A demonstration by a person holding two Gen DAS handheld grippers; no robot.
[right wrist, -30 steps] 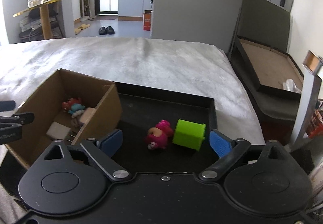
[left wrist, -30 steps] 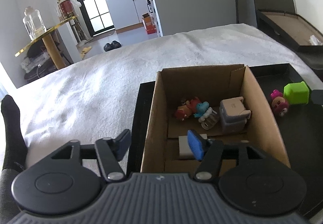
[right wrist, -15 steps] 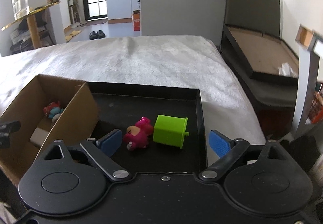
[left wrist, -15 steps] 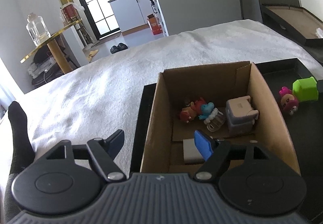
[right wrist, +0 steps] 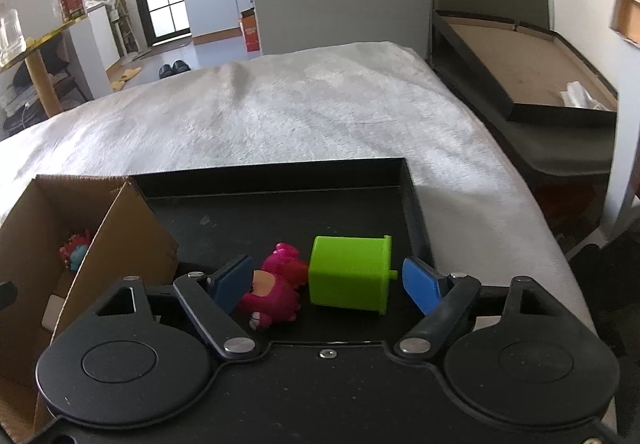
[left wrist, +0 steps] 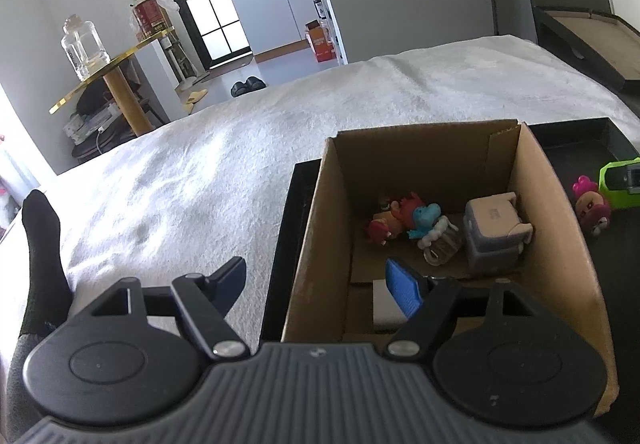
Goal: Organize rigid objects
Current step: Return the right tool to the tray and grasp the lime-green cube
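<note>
Right wrist view: right gripper (right wrist: 328, 284) spread wide, empty, around green cube (right wrist: 350, 272)

my right gripper (right wrist: 326, 286) wide open, empty | green block (right wrist: 350, 272) and pink toy (right wrist: 276, 290) touching, between the fingers on black tray (right wrist: 412, 196) | cardboard box (right wrist: 128, 228) at left

No legible text. Markings on the red tin (left wrist: 149, 17), upper left, and the orange carton (left wrist: 319, 41), upper centre, are too blurred to read.
</note>
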